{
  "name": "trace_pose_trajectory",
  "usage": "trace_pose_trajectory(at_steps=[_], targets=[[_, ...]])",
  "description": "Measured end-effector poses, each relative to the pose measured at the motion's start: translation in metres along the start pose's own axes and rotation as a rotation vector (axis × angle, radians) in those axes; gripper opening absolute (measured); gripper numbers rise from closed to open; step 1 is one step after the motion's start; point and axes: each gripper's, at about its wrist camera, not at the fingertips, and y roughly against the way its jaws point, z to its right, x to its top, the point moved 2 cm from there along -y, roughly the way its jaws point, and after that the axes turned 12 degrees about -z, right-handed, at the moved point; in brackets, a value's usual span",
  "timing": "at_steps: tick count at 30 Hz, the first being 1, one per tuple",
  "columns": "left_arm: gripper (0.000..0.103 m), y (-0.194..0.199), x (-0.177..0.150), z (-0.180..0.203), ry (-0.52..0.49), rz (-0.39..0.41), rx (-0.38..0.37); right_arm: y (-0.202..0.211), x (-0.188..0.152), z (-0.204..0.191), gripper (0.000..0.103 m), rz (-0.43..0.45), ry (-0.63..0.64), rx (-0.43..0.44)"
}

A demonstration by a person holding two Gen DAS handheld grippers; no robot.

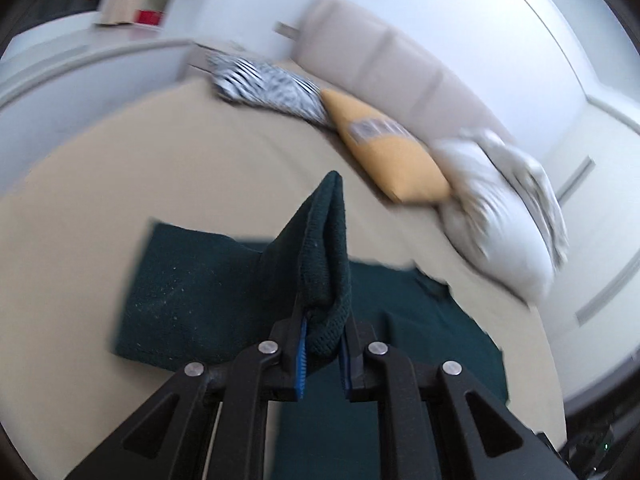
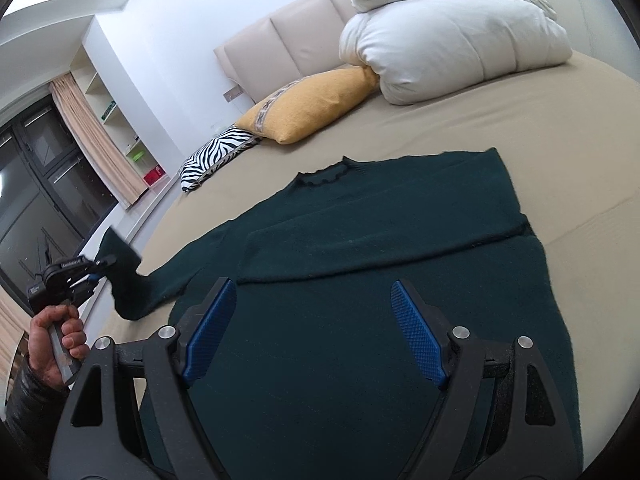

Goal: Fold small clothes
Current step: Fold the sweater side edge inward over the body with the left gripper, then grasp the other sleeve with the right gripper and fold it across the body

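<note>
Right wrist view is showing a dark green sweater [image 2: 360, 248] lying flat on a tan bed [image 2: 520, 120], its collar pointing toward 12 o'clock and one sleeve already lying folded across the chest. The right gripper [image 2: 316, 332] is hovering over the lower body of the sweater with its jaws standing wide apart; nothing is sitting between the blue pads [image 2: 208, 332], and they are not pressing on the cloth. At 9 o'clock in this view, the left gripper [image 2: 98, 270] is pinching the cuff of the other sleeve [image 2: 132, 280] and lifting it off the bed, while the rest of that sleeve is trailing back to the shoulder. A hand [image 2: 56, 344] in a dark sleeve is gripping the handle below it.

Left wrist view, which is blurred, is showing the left gripper [image 1: 324, 356] with its jaws nearly closed, clamping a fold of the green knit sleeve [image 1: 320, 248], which is standing up in a peak toward 12 o'clock. The rest of the sweater [image 1: 192, 292] is spreading on the bed [image 1: 120, 152] behind it. Along the headboard [image 1: 380, 52] from 11 to 3 o'clock are lying a zebra-striped pillow [image 1: 268, 88], a yellow pillow [image 1: 388, 152] and a white duvet [image 1: 500, 220].
</note>
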Motion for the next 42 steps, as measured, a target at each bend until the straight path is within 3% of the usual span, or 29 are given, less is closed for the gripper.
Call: trace_pose_trajectory(at_steps=[3,7,10,12,14,19,24,27,28,29,31,37,42], targets=[[0.015,-0.054,-0.032,0.053,-0.084,-0.093,-0.059,0.001,-0.004,0.017,0.079,-0.004,-0.036,-0.006],[0.020,-0.116,-0.065,0.086,-0.095,-0.211,-0.097,-0.004,-0.009,0.036,0.079,-0.024,-0.096,-0.015],[0.039,-0.127,-0.073,0.081,-0.095,-0.266,-0.116,-0.015,-0.013,0.048,0.079,-0.066,-0.147,-0.025],[0.065,-0.109,-0.075,0.073,-0.123,-0.248,-0.111,-0.025,-0.012,0.051,0.079,-0.098,-0.162,-0.001],[0.074,-0.085,-0.076,0.062,-0.137,-0.200,-0.097,-0.037,-0.009,0.047,0.079,-0.120,-0.161,0.014],[0.072,-0.057,-0.066,0.021,-0.067,-0.159,-0.092,-0.081,0.013,0.006,0.079,-0.185,-0.083,0.099],[0.069,-0.040,-0.052,-0.014,-0.001,-0.118,-0.077,-0.143,0.037,-0.041,0.077,-0.262,-0.009,0.099],[0.069,-0.034,-0.047,-0.027,0.019,-0.108,-0.080,-0.183,0.041,-0.067,0.055,-0.339,0.065,0.030],[0.069,-0.033,-0.045,-0.030,0.023,-0.106,-0.080,-0.191,0.041,-0.071,0.032,-0.359,0.081,0.008],[0.069,-0.031,-0.043,-0.034,0.029,-0.100,-0.078,-0.199,0.040,-0.075,0.020,-0.375,0.100,-0.032],[0.069,-0.029,-0.039,-0.037,0.035,-0.085,-0.073,-0.198,0.040,-0.080,0.007,-0.358,0.111,-0.060],[0.069,-0.026,-0.021,-0.043,0.050,-0.058,-0.053,-0.146,0.068,-0.094,0.006,-0.235,0.198,-0.045],[0.069,-0.039,0.000,-0.043,0.030,-0.057,0.011,-0.118,0.105,-0.040,0.006,-0.165,0.129,-0.080]])
